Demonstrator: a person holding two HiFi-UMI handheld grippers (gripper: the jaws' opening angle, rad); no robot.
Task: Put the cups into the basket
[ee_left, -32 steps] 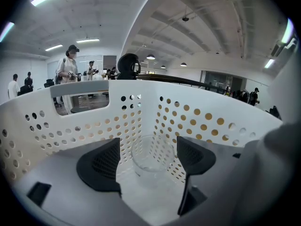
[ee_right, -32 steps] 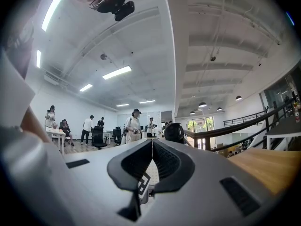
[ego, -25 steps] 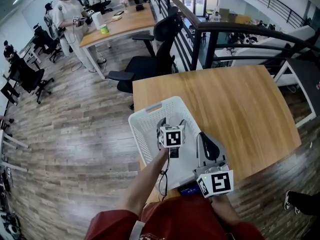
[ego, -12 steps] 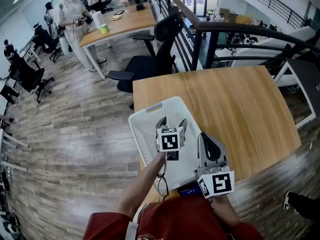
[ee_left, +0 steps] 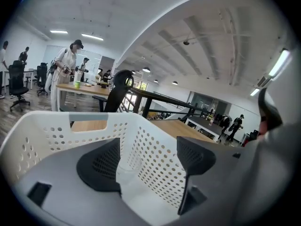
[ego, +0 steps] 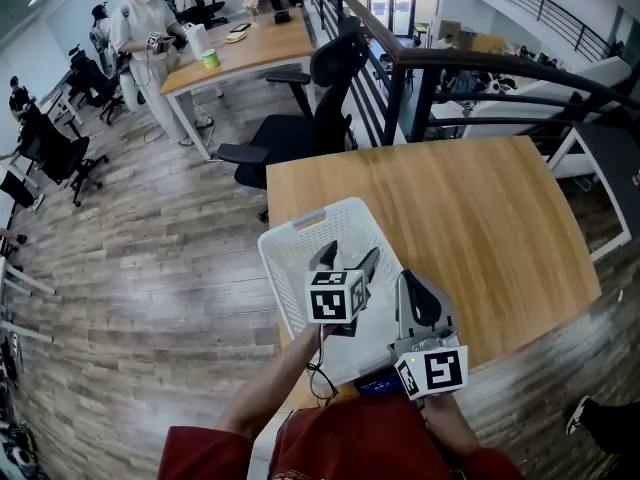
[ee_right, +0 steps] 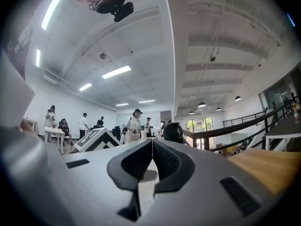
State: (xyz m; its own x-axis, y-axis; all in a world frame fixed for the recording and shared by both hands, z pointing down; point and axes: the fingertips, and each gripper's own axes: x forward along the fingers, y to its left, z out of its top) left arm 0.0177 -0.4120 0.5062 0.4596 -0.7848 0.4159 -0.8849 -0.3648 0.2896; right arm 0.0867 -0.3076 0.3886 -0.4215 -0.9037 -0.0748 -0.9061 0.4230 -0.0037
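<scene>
The counter (ego: 480, 218) is bare wood from 12 to 3 o'clock of the basket (ego: 285, 263), loads of room there. Basket top is open, but the left tool (ego: 348, 258) hangs over it, jaws apart, with a clear cup (ee_left: 126, 169) on its floor. The right tool (ego: 412, 283), jaws pressed together, crowds the 4 o'clock wall. An office chair (ego: 325, 78) blocks 12 o'clock beyond.

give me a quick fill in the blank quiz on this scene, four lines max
1. The left gripper has its jaws ____ (open or shut).
2. The right gripper has its jaws ____ (open or shut).
3. The basket is ____ in colour.
4. It stands on a table with a top of ____.

Missing words: open; shut; white; wood.
</scene>
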